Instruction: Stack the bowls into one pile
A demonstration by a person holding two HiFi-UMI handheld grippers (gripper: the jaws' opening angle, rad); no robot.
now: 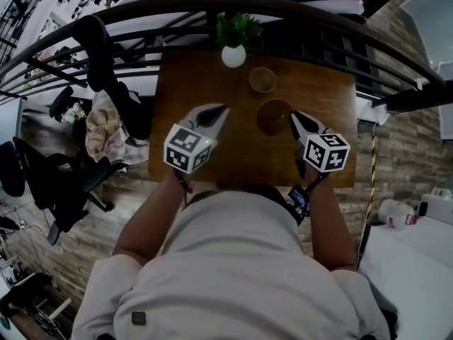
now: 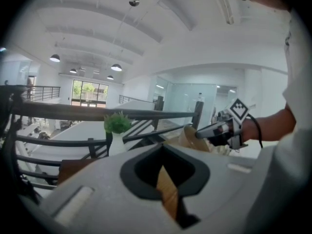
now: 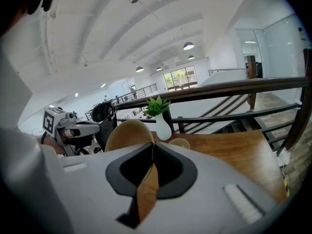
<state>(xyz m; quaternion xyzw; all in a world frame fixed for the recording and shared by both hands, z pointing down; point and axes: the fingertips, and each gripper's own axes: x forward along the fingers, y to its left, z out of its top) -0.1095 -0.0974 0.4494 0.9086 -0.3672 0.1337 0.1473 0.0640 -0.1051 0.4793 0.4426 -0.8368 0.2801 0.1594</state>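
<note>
Wooden table (image 1: pixel 185 83) below, and both grippers are out over it. The right gripper (image 1: pixel 293 116) has its jaws pinched nearly together on the rim of the larger bowl (image 1: pixel 272 116), clamping the edge nearest the person. From the left gripper view that bowl hangs tipped off the jaw tips, though I cannot tell whether it touches the tabletop. The small bowl (image 1: pixel 262 79) sits upright on the table just beyond it, near the white vase (image 1: pixel 233 55) with the green plant (image 1: pixel 237 27) at the far edge, close to the larger bowl but not nested in it. The left gripper (image 1: pixel 221 110) hovers to the left of the held bowl with its jaws drawn in to a thin slit and nothing between them, only table wood showing through the gap. A dark railing (image 1: pixel 212 4) curves past the table's far side. Two bowls, two separate spots, no pile yet
</note>
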